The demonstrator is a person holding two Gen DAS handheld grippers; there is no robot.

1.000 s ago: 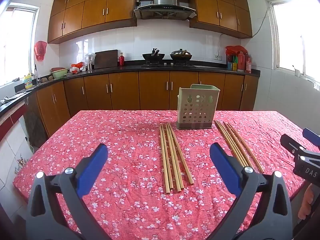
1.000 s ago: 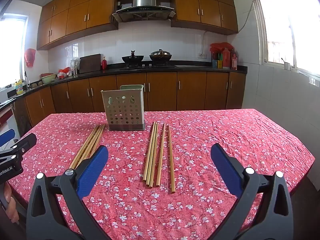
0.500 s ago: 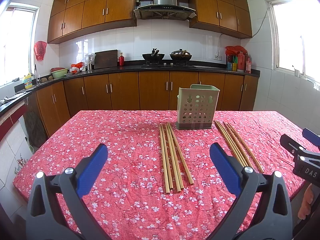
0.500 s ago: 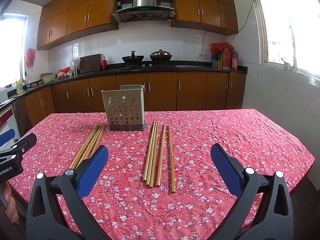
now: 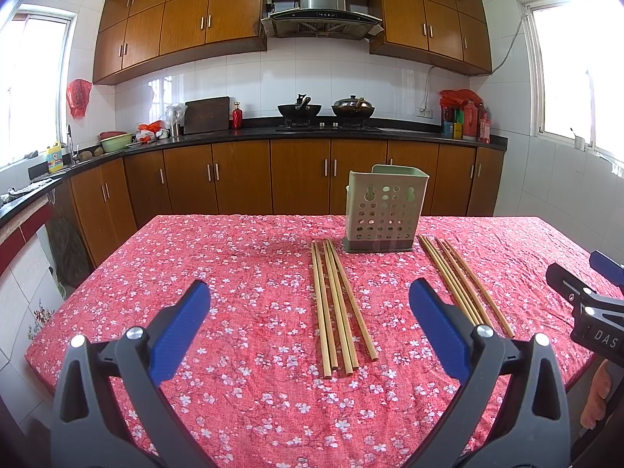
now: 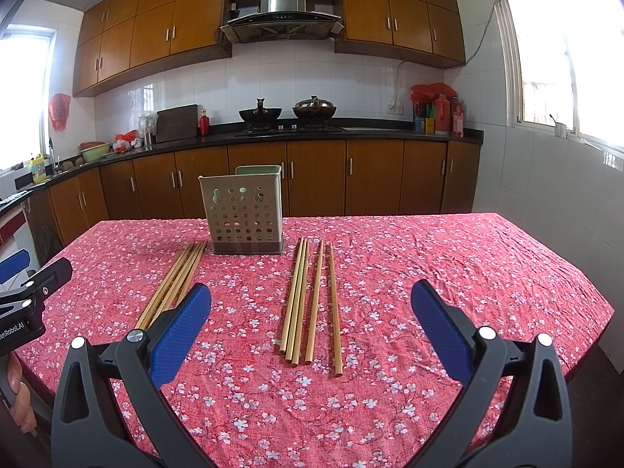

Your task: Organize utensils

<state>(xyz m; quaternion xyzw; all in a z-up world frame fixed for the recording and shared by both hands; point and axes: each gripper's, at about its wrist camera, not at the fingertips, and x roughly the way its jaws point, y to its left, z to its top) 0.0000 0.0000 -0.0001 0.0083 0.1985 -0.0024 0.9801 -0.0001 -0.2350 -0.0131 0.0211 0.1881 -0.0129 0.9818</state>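
Two bundles of bamboo chopsticks lie on a red floral tablecloth. In the left wrist view the left bundle (image 5: 338, 304) lies ahead of my open left gripper (image 5: 308, 312), and the right bundle (image 5: 462, 284) lies beside it. A pale green perforated utensil holder (image 5: 384, 214) stands upright behind both. The right wrist view shows the right bundle (image 6: 312, 296) ahead of my open right gripper (image 6: 311, 312), the left bundle (image 6: 173, 284) partly hidden behind my left finger, and the holder (image 6: 245, 214). Nothing is between either pair of fingers.
The table (image 5: 234, 257) fills the foreground, its near edge below the grippers. Brown kitchen cabinets (image 5: 241, 179) and a black counter with pots run along the back wall. The other gripper shows at each view's side edge, held by a hand (image 5: 596, 397).
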